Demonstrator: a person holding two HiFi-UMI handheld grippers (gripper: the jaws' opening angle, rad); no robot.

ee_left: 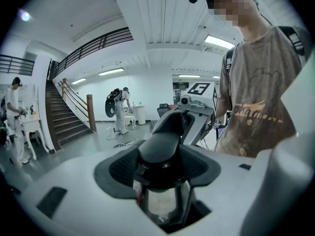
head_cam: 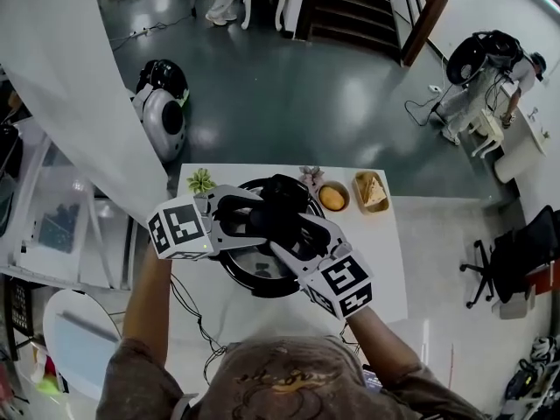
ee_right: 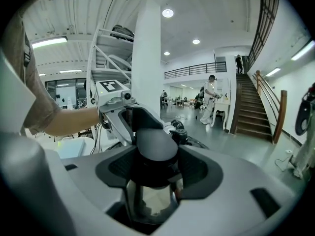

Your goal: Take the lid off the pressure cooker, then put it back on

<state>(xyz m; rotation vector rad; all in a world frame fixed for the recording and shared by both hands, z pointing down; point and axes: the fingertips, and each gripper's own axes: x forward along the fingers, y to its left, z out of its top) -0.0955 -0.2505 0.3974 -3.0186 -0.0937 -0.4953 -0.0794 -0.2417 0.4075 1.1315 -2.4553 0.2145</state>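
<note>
White surface (head_cam: 385,261) carries the pressure cooker (head_cam: 255,285), head view. Left gripper view: left hand-held gripper (ee_left: 158,170) pinches the lid (ee_left: 162,149) by its handle. Right gripper view: right hand-held gripper (ee_right: 153,173) pinches it too. The lid is perhaps barely off the cooker; replacing remains.

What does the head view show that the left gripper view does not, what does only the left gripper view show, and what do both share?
Head view only: the white table, a small green potted plant, a bowl of round orange food and a tan basket of what looks like bread.
Left gripper view only: the ceiling's strip light, the dark balcony railing, and the left gripper seen close, shut on the black lid handle.
Both: that handle, the right gripper gripping its far side, and the person's brown T-shirt.
</note>
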